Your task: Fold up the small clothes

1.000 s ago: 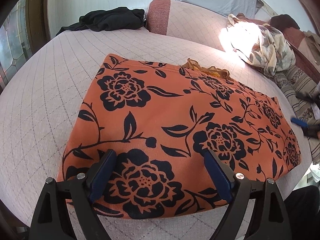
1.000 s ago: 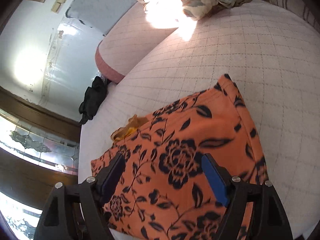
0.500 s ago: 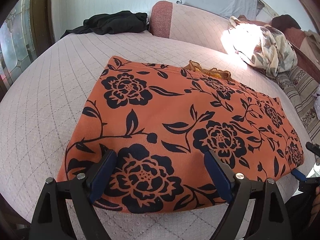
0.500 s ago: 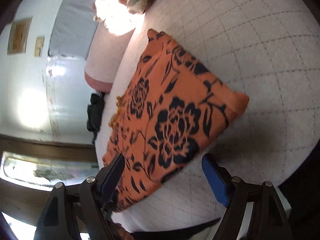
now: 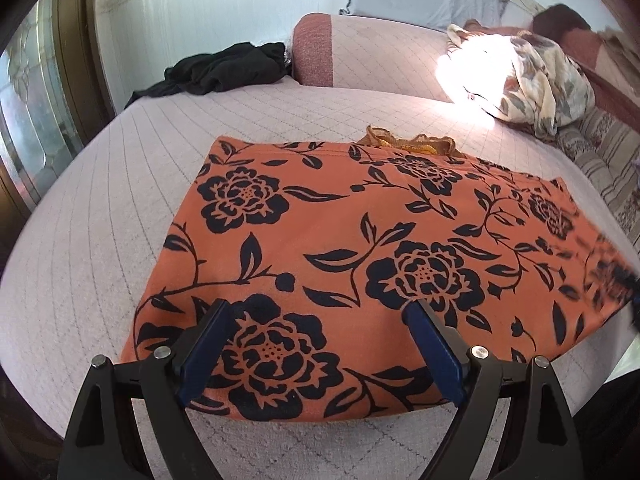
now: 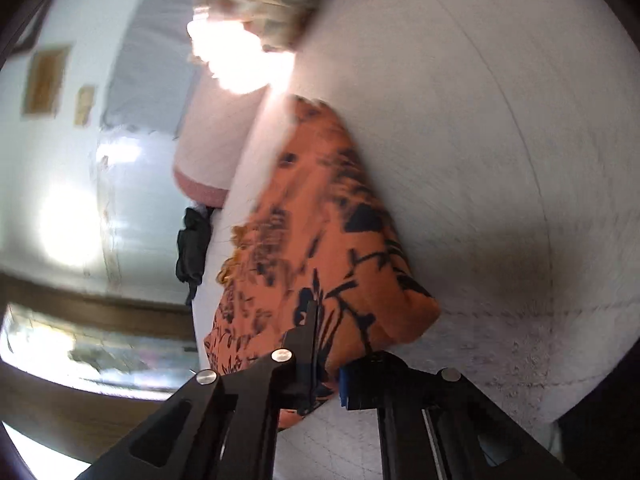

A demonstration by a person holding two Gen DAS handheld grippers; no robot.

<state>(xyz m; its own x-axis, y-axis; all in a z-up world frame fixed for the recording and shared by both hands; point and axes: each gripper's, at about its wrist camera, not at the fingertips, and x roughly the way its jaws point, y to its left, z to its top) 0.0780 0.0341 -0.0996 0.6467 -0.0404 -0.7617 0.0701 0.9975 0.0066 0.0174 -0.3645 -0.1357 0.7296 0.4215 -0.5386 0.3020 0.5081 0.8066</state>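
Note:
An orange garment with black flowers [image 5: 360,248] lies flat on the quilted pink bed [image 5: 100,220], its yellow-trimmed edge at the far side. My left gripper [image 5: 318,322] is open and hovers over the garment's near edge, not gripping it. My right gripper [image 6: 328,340] is shut on the garment's right corner [image 6: 340,248]; the cloth bunches between its fingers. That view is blurred. The lifted, blurred corner also shows at the right edge of the left wrist view [image 5: 608,276].
A black garment [image 5: 224,68] lies at the far left by the pink bolster [image 5: 316,52]. A pale flowered cloth heap [image 5: 532,80] sits far right in bright sun. A striped cover [image 5: 604,168] lies along the right. A wooden window frame [image 5: 72,60] stands left.
My right gripper moved in to the garment's right corner and shut on it, lifting the cloth. My left gripper stayed open over the near edge.

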